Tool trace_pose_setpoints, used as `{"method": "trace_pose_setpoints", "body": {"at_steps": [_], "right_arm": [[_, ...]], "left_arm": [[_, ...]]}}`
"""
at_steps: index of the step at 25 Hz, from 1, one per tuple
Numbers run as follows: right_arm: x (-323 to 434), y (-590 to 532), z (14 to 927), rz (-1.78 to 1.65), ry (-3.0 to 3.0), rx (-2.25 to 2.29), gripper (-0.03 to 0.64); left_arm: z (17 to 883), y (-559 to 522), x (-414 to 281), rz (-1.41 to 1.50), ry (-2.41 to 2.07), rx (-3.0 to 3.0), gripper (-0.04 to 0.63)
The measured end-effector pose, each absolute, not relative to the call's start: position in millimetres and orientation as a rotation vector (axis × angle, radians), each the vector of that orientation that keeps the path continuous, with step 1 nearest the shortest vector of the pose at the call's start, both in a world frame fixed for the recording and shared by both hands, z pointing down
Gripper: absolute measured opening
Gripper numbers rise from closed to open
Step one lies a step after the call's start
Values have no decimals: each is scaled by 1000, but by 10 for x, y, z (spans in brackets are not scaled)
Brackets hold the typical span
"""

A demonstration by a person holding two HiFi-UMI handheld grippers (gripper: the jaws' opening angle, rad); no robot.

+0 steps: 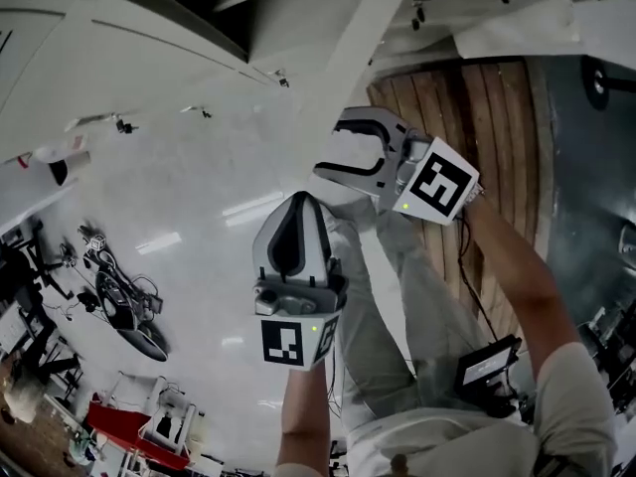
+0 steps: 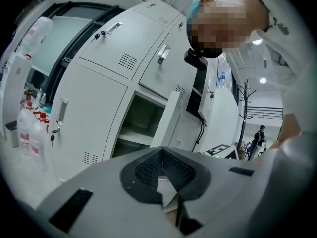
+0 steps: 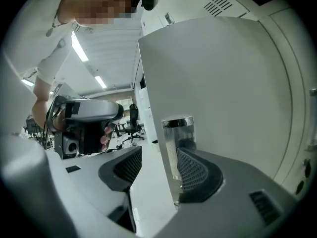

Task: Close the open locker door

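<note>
My left gripper hangs idle, its jaws closed together on nothing. Past it I see the open compartment, with the locker door standing well out from the cabinet. My right gripper has its jaws parted around the door's free edge, the right one up against the chrome handle, though I can't confirm a firm pinch. I judge the door is engaged, but the whole swing shut is still to do.
</note>
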State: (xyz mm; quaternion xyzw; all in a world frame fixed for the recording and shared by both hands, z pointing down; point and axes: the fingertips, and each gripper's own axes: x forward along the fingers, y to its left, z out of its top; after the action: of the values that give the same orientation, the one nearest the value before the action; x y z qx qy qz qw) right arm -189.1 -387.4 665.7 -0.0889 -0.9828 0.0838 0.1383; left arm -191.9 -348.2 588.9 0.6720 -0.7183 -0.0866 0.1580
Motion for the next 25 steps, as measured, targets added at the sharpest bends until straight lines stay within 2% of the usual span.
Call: {"method": "trace_pose_setpoints", "body": {"at_steps": [6,8,12,25], "right_arm": [[-2282,-4021,6669,207,-2843,-201,220],[-2390,-4116,6668,225,-2861,-131,185],[-2559,-4322,6672,297,-2885,31,74],[-3055,-4695,6689,306,-2882,373,67]], "left_arm": [[5972,-3500,-2257,-225,-2010,1945,8],[5970,-3525,-2385,-227,-2009,1961,8],[5924,-3570,-2655,-239,-2016,1989,8],[5993,-3745,-2991,-246,-1932,2045,8]]}}
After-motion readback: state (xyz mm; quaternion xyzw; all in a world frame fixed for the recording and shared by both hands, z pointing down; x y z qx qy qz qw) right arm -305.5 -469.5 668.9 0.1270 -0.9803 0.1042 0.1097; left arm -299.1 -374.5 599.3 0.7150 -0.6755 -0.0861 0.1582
